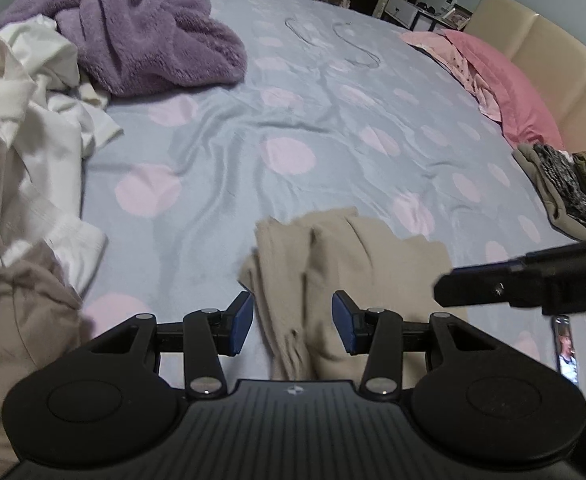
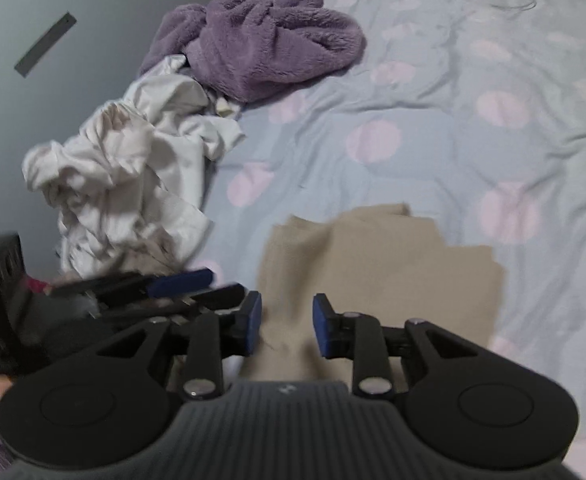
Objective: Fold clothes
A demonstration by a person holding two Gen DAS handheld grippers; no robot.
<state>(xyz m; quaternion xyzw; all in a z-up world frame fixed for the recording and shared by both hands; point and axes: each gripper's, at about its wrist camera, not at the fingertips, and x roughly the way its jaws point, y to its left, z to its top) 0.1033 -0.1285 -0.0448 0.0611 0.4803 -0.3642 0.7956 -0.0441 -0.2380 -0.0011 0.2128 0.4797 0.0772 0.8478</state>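
Note:
A beige garment (image 1: 345, 264) lies partly folded on the blue spotted bedspread (image 1: 293, 128), close in front of both grippers; it also shows in the right wrist view (image 2: 377, 268). My left gripper (image 1: 292, 322) is open, its blue pads either side of the garment's near edge, gripping nothing. My right gripper (image 2: 286, 326) is open above the garment's near part. The right gripper's body (image 1: 533, 280) shows at the right of the left wrist view. The left gripper's fingers (image 2: 173, 280) show at the left of the right wrist view.
A purple fleece (image 1: 141, 40) and a crumpled white garment pile (image 1: 25, 128) lie at the left. Folded dark clothes (image 1: 565, 188) are stacked at the right by a pink pillow (image 1: 505, 84). A cable (image 1: 353, 44) lies far off. A phone (image 1: 567, 348) lies near right.

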